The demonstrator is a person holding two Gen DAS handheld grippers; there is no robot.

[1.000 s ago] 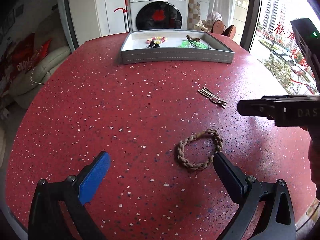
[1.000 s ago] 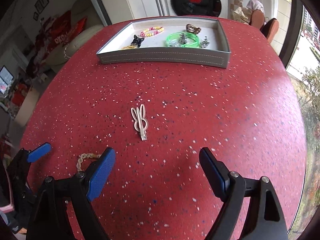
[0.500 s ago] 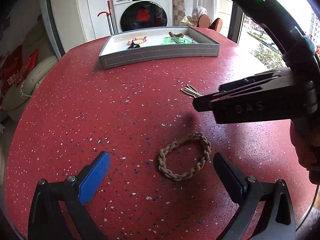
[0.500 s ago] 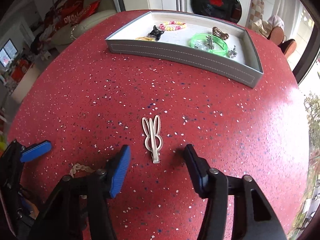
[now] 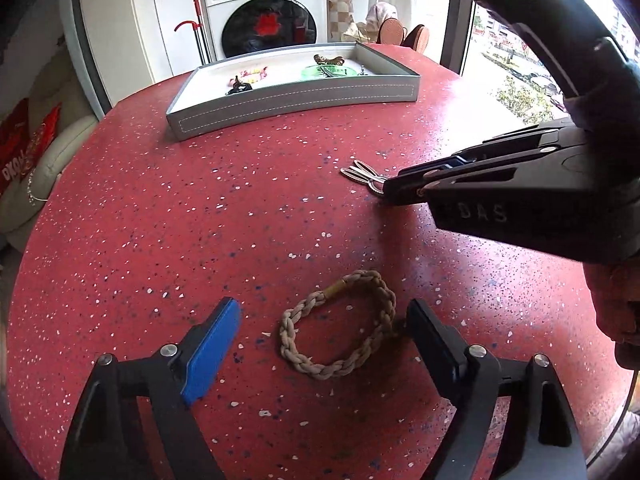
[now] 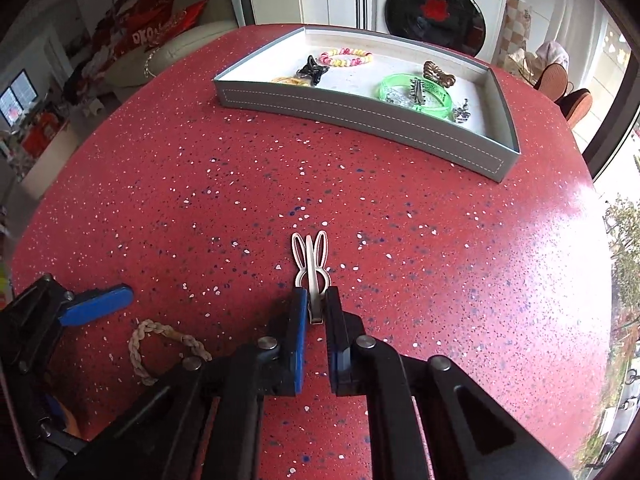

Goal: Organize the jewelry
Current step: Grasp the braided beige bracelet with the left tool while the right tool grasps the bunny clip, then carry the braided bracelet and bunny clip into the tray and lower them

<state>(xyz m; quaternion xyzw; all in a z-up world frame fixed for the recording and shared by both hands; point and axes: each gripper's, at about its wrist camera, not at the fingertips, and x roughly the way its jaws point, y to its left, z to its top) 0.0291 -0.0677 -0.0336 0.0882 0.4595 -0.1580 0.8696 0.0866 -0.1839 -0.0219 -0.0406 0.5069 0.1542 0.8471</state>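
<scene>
Gripping: your right gripper (image 6: pixel 316 304) has just closed on the clip (image 6: pixel 311 268); half a second ago its jaws stood wide to either side of it, and now the pads pinch its narrow tail end.
Meaning: the pick of the clip looks done, I think; the next step is to lift it and carry it to the tray (image 6: pixel 360 114).
Clip place: it lies flat on the red table (image 6: pixel 460 260), well apart from the tray, between you and it.
Clip axis: its long axis runs along the line of your fingers; the two rabbit ears point away from you, toward the tray, and the tail points back into the jaws.
Left gripper: your left gripper (image 5: pixel 324 332) is open, and its jaws have just begun to close a little. The bracelet (image 5: pixel 340 324) lies between them on the table; the right pad is at its edge and the blue pad is apart from it, so it is not yet held.
Tray: it already holds other pieces, among them a green bangle (image 6: pixel 416 94) and a bead bracelet (image 6: pixel 346 57).
</scene>
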